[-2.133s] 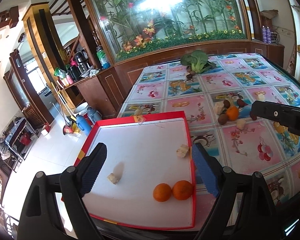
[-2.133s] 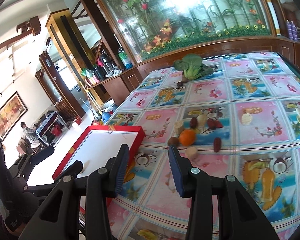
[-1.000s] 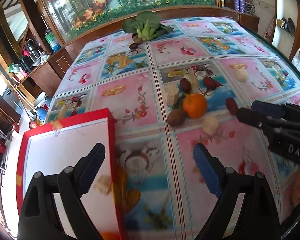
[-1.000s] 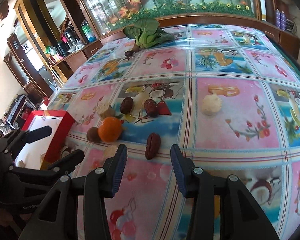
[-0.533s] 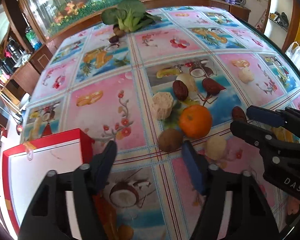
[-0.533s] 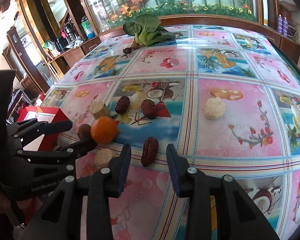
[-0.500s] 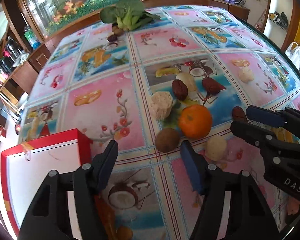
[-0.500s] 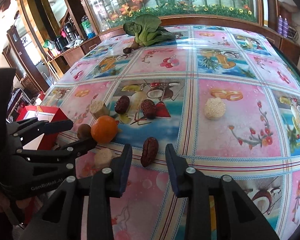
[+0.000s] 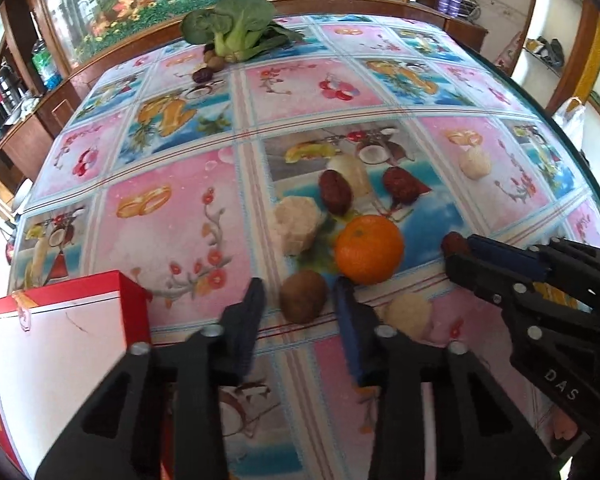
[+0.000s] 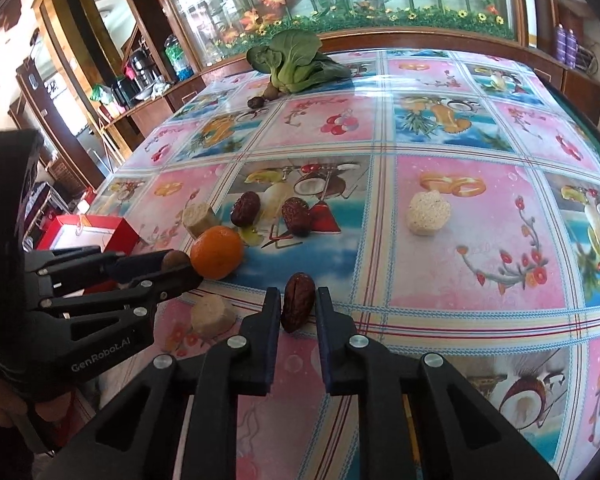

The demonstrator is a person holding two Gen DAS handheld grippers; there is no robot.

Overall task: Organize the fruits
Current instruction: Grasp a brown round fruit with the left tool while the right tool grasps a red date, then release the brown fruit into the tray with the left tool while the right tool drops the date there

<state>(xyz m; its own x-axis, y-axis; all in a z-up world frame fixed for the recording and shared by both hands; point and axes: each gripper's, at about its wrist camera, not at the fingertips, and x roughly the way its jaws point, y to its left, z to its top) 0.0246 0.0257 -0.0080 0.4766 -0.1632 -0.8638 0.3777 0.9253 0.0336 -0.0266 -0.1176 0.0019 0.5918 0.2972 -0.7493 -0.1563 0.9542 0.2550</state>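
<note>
Tablecloth [image 9: 172, 208] under two down-tilted claws

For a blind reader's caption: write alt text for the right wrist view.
The right tongs are shut on a dark red date lying on a fruit-patterned tablecloth. To their left, the left tongs straddle a small brown fruit beside an orange; a red tray sits beyond.

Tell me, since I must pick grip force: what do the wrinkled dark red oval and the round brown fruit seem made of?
The wrinkled dark red oval, between the right gripper pads, looks like a dried date: glossy, creased skin, probably soft. The round brown fruit, between the left gripper pads, has a matt, dull skin, perhaps a kiwi or longan; firmness unclear.
</note>
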